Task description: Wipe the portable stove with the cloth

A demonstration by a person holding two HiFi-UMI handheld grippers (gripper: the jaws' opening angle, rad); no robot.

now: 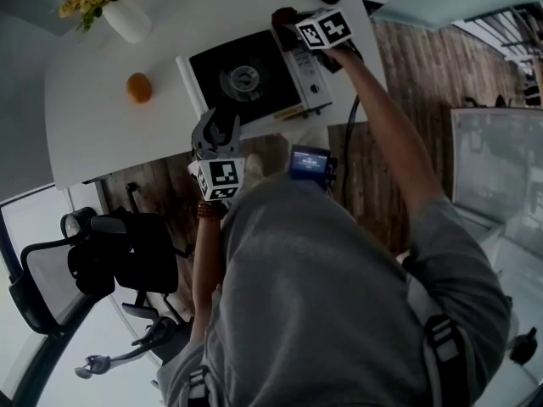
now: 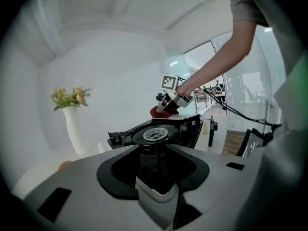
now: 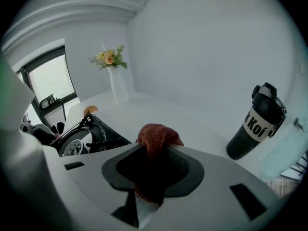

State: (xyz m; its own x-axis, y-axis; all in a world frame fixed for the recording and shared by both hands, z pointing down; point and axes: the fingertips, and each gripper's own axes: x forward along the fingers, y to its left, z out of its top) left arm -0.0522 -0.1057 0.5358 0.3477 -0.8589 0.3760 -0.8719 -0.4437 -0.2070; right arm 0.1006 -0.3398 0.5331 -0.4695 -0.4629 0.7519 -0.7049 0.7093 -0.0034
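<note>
The portable stove [image 1: 246, 79] has a black top with a round burner and a white control side, and it stands on the white table [image 1: 102, 134]. At the stove's far right corner my right gripper [image 1: 288, 25] is shut on a red cloth [image 1: 282, 17]. In the right gripper view the cloth [image 3: 156, 136] bulges out of the jaws, with the stove [image 3: 82, 138] to the left. My left gripper [image 1: 219, 130] hovers at the stove's near edge, its fingers apart with nothing between them. The left gripper view looks across the burner [image 2: 156, 134] to the right gripper [image 2: 166, 105] and the cloth [image 2: 161, 111].
A white vase of flowers [image 1: 119, 7] and an orange [image 1: 139, 87] stand left of the stove. A black bottle [image 3: 255, 121] stands to the right of the cloth. A black office chair [image 1: 93, 261] is on the floor at the near left. A cable hangs off the table's right side.
</note>
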